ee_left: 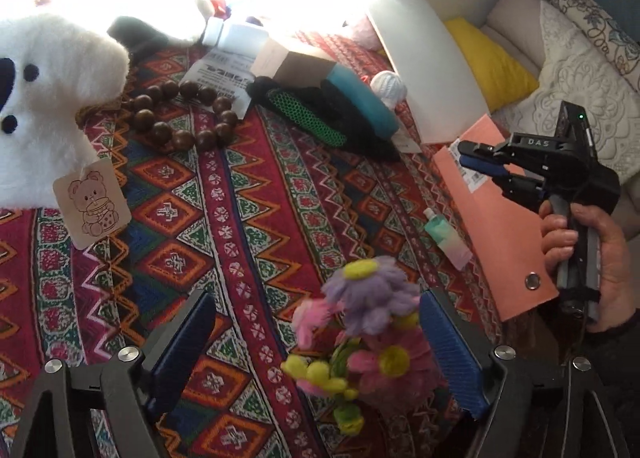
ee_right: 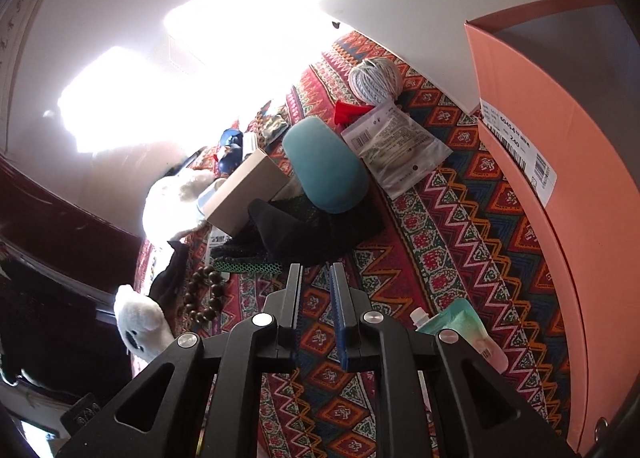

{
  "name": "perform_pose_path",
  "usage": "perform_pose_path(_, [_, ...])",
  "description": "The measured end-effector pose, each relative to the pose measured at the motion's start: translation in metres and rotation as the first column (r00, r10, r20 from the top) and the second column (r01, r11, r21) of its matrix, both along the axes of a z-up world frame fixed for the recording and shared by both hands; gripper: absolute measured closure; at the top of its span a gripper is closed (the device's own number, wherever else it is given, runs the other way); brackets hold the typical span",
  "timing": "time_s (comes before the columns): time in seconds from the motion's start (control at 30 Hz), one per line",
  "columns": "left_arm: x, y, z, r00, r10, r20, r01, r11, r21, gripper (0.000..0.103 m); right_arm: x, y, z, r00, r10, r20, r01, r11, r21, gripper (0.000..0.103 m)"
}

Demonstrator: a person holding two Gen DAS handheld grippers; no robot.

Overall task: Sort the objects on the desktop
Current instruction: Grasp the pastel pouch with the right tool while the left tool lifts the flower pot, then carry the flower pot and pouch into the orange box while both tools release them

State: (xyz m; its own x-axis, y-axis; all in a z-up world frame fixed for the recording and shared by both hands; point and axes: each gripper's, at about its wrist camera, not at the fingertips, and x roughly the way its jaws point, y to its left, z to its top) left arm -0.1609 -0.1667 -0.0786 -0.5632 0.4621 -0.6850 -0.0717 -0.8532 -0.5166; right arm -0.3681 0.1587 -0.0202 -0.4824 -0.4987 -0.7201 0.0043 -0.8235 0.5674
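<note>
A bunch of fuzzy flowers (ee_left: 372, 298), purple, pink and yellow, sits between the fingers of my left gripper (ee_left: 316, 298), close to the right-hand finger. That gripper is wide open and neither pad presses the flowers. My right gripper (ee_left: 466, 154), held by a hand (ee_left: 600, 250), hovers over a salmon-pink box (ee_left: 500, 242). In the right wrist view its fingers (ee_right: 316, 270) stand nearly together with nothing between them, above the patterned tablecloth (ee_right: 400, 270). A green-and-pink pouch (ee_left: 448, 238) lies beside the box.
On the cloth lie a white plush bear (ee_left: 48, 98) with a paper tag, a wooden bead bracelet (ee_left: 180, 114), black-and-green gloves (ee_left: 320, 114), a teal case (ee_left: 364, 102), a cardboard box (ee_left: 296, 64), a yarn ball (ee_left: 388, 86) and a barcoded packet (ee_right: 396, 142). Sofa cushions (ee_left: 488, 62) lie right.
</note>
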Motion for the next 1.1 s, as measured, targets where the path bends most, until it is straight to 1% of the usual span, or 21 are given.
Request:
perform_pose_path(0.07, [0.011, 0.016, -0.006, 1.000, 0.003, 0.026, -0.003, 1.000, 0.018, 0.004, 0.004, 0.008, -0.001, 1.000, -0.021, 0.016, 0.021, 1.000, 0.002, 0.078])
perform_pose_path(0.13, [0.023, 0.033, -0.012, 0.999, 0.005, 0.052, -0.007, 0.999, 0.037, 0.004, 0.013, 0.015, -0.002, 0.999, -0.035, 0.022, 0.034, 0.999, 0.008, 0.057])
perform_pose_path(0.17, [0.029, 0.041, -0.015, 0.998, 0.005, 0.065, -0.008, 0.999, 0.046, 0.004, 0.019, 0.016, -0.003, 0.999, -0.023, 0.023, 0.022, 0.999, 0.025, 0.050])
perform_pose_path(0.2, [0.034, 0.049, -0.017, 0.997, 0.006, 0.079, -0.010, 0.998, 0.055, 0.004, 0.024, 0.017, -0.004, 1.000, -0.005, 0.024, 0.004, 0.999, 0.047, 0.038])
perform_pose_path(0.27, [0.046, 0.066, -0.023, 0.994, 0.007, 0.105, -0.015, 0.997, 0.073, 0.004, 0.034, 0.011, -0.007, 0.998, 0.058, 0.033, -0.061, 0.989, 0.132, 0.030])
perform_pose_path(0.33, [0.036, 0.069, -0.031, 0.991, 0.043, 0.127, -0.053, 0.996, 0.075, 0.004, 0.043, 0.002, -0.015, 0.992, 0.113, 0.052, -0.123, 0.958, 0.261, 0.020])
perform_pose_path(0.4, [0.023, 0.070, -0.039, 0.985, 0.084, 0.148, -0.096, 0.993, 0.073, 0.004, 0.047, -0.007, -0.029, 0.988, 0.141, 0.064, -0.155, 0.909, 0.386, 0.019])
perform_pose_path(0.47, [0.010, 0.071, -0.047, 0.978, 0.124, 0.170, -0.138, 0.988, 0.071, 0.004, 0.045, -0.013, -0.044, 0.983, 0.165, 0.075, -0.180, 0.856, 0.484, 0.018])
perform_pose_path(0.57, [-0.009, 0.073, -0.059, 0.962, 0.185, 0.201, -0.201, 0.977, 0.065, 0.004, 0.036, -0.021, -0.069, 0.968, 0.213, 0.129, -0.249, 0.803, 0.542, 0.016])
perform_pose_path(0.6, [-0.014, 0.073, -0.062, 0.958, 0.198, 0.208, -0.216, 0.974, 0.069, 0.004, 0.033, -0.024, -0.079, 0.960, 0.232, 0.157, -0.281, 0.791, 0.544, 0.014])
perform_pose_path(0.63, [-0.019, 0.073, -0.064, 0.954, 0.209, 0.213, -0.229, 0.971, 0.074, 0.005, 0.031, -0.026, -0.085, 0.954, 0.252, 0.160, -0.298, 0.775, 0.558, 0.009])
perform_pose_path(0.67, [-0.021, 0.072, -0.064, 0.953, 0.227, 0.201, -0.246, 0.967, 0.073, 0.009, 0.031, -0.028, -0.086, 0.950, 0.272, 0.153, -0.310, 0.762, 0.568, 0.011])
perform_pose_path(0.7, [-0.021, 0.071, -0.064, 0.951, 0.247, 0.187, -0.262, 0.964, 0.057, 0.014, 0.030, -0.026, -0.084, 0.946, 0.281, 0.162, -0.323, 0.772, 0.547, 0.018])
perform_pose_path(0.73, [-0.022, 0.071, -0.064, 0.949, 0.262, 0.175, -0.270, 0.962, 0.028, 0.023, 0.030, -0.023, -0.080, 0.946, 0.277, 0.170, -0.325, 0.796, 0.510, 0.036])
perform_pose_path(0.77, [-0.023, 0.073, -0.063, 0.952, 0.260, 0.163, -0.264, 0.964, 0.006, 0.026, 0.031, -0.021, -0.075, 0.946, 0.276, 0.170, -0.324, 0.813, 0.484, 0.042])
perform_pose_path(0.83, [-0.024, 0.079, -0.061, 0.960, 0.244, 0.138, -0.242, 0.970, -0.029, 0.027, 0.039, -0.024, -0.068, 0.931, 0.328, 0.160, -0.364, 0.817, 0.446, 0.047])
perform_pose_path(0.87, [-0.023, 0.081, -0.060, 0.964, 0.232, 0.129, -0.230, 0.973, -0.030, 0.032, 0.043, -0.026, -0.066, 0.919, 0.362, 0.153, -0.392, 0.812, 0.433, 0.048])
perform_pose_path(0.9, [-0.021, 0.082, -0.059, 0.968, 0.218, 0.128, -0.217, 0.976, -0.020, 0.035, 0.047, -0.028, -0.063, 0.911, 0.388, 0.143, -0.410, 0.805, 0.429, 0.049])
perform_pose_path(0.97, [-0.016, 0.083, -0.056, 0.970, 0.209, 0.121, -0.209, 0.978, -0.013, 0.036, 0.054, -0.031, -0.055, 0.899, 0.423, 0.118, -0.430, 0.796, 0.425, 0.050])
perform_pose_path(1.03, [-0.011, 0.081, -0.052, 0.973, 0.207, 0.105, -0.206, 0.978, -0.019, 0.036, 0.059, -0.027, -0.041, 0.901, 0.426, 0.077, -0.421, 0.819, 0.391, 0.050])
perform_pose_path(1.1, [-0.008, 0.082, -0.044, 0.976, 0.195, 0.093, -0.194, 0.981, -0.018, 0.036, 0.063, -0.018, -0.026, 0.910, 0.413, 0.030, -0.397, 0.851, 0.342, 0.050])
